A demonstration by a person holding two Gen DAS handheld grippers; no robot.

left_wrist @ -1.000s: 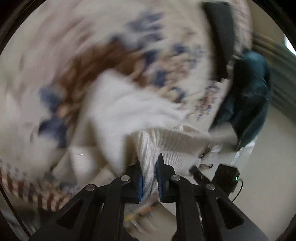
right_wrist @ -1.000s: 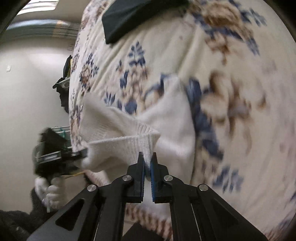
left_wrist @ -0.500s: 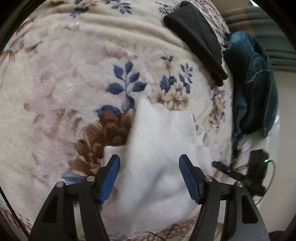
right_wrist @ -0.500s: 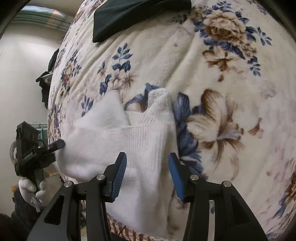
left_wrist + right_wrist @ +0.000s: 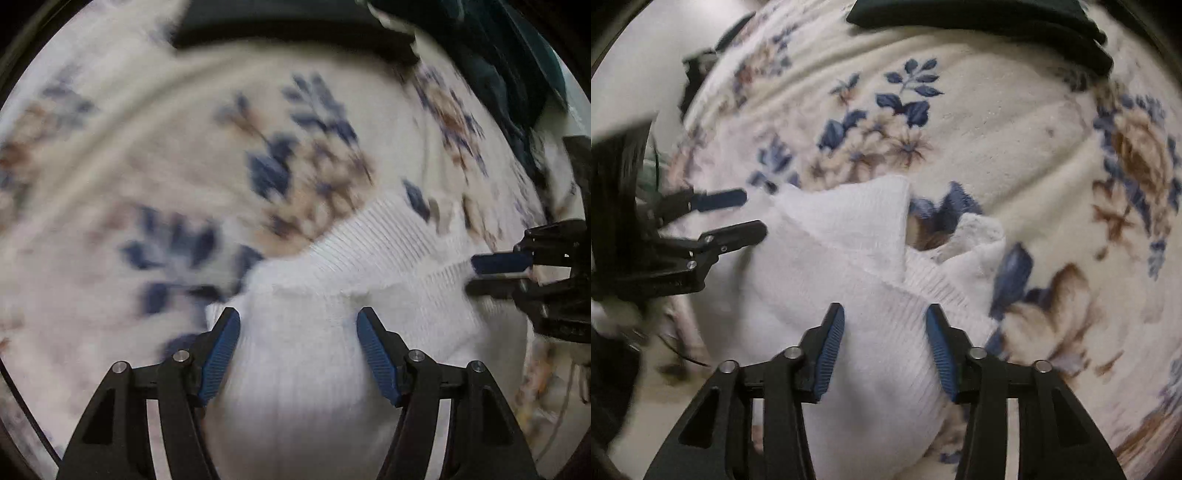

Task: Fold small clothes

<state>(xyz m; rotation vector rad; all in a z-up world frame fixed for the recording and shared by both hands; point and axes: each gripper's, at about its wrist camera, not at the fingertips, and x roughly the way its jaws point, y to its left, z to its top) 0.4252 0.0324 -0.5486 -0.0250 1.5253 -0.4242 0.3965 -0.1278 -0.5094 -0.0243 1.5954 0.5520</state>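
Blue ribbed pads of the left hand-held gripper (image 5: 298,325) stand well apart in its own view, with the white knit garment (image 5: 317,343) spread between and below them; nothing is pinched. The right hand-held gripper (image 5: 885,325) likewise has its fingers spread, framing the same white knit garment (image 5: 849,280) without clamping it.

Just beyond the fingertips, the garment lies bunched on a floral blanket (image 5: 997,122), cream with navy leaves and brown blossoms. In the right wrist view a ribbed fold rises to a peak, and to its right a fluffier white edge curls up, with a patch of blanket showing in the gap between. In the left wrist view, much of it smeared by motion, a ribbed band runs up and right across the floral blanket (image 5: 147,166).

Each camera catches the other tool at the garment's far side: the right hand-held gripper (image 5: 495,271) at the right edge, fingers near the ribbed hem, and the left hand-held gripper (image 5: 735,216) at the left, its fingers parted beside the cloth.

Farther back, a dark folded garment (image 5: 979,16) lies on the blanket, and a teal fabric heap (image 5: 509,66) sits at the upper right of the left view.
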